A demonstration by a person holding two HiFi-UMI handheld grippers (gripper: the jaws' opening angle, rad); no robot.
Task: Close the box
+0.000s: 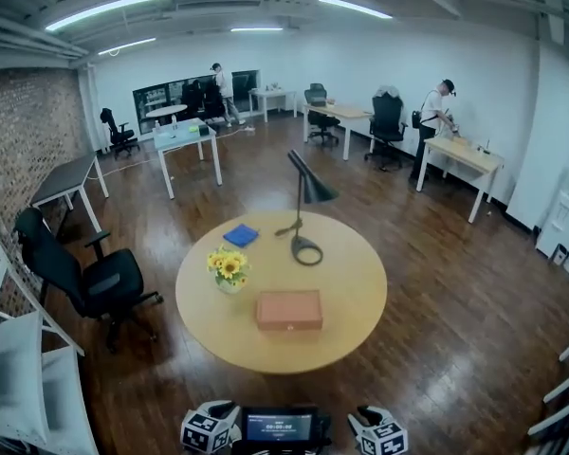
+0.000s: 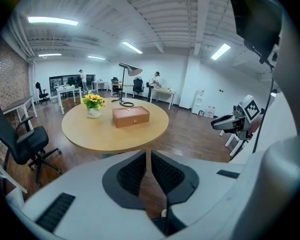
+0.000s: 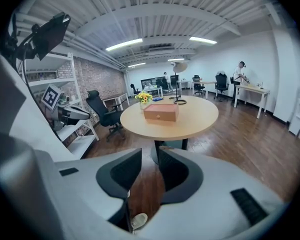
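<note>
At the bottom edge of the head view, both grippers are cut off hard, so only their marker cubes are seen there, with a small dark screen [image 1: 280, 427] wedged between them. The jaws get read from the gripper views instead. The left gripper [image 2: 146, 159] is shown with its jaws pulled in almost to touching, only a sliver of floor visible between them, and nothing is held. The right gripper [image 3: 150, 159] is shown with its jaws a bit apart, also nothing caught in there, just wood floor behind.

The box [image 1: 289, 310] is sat on the round table [image 1: 351, 330], near the front side of it, well apart from both grippers. Its top looks flat and down from above tbh, but whether the lid is fully seated can't really be made out at this range, and whatever's inside is completely hidden. A small knob is just about picked out on its front face in the right gripper view.

Just beside the box, to its back left, a pale vase [image 1: 229, 284] is stood upright with sunflowers [image 1: 229, 265] packed in it. Behind that a flat blue thing [image 1: 241, 235] is laid, too small to be identified. A black lamp [image 1: 303, 207] is planted toward the table's far side.
</note>
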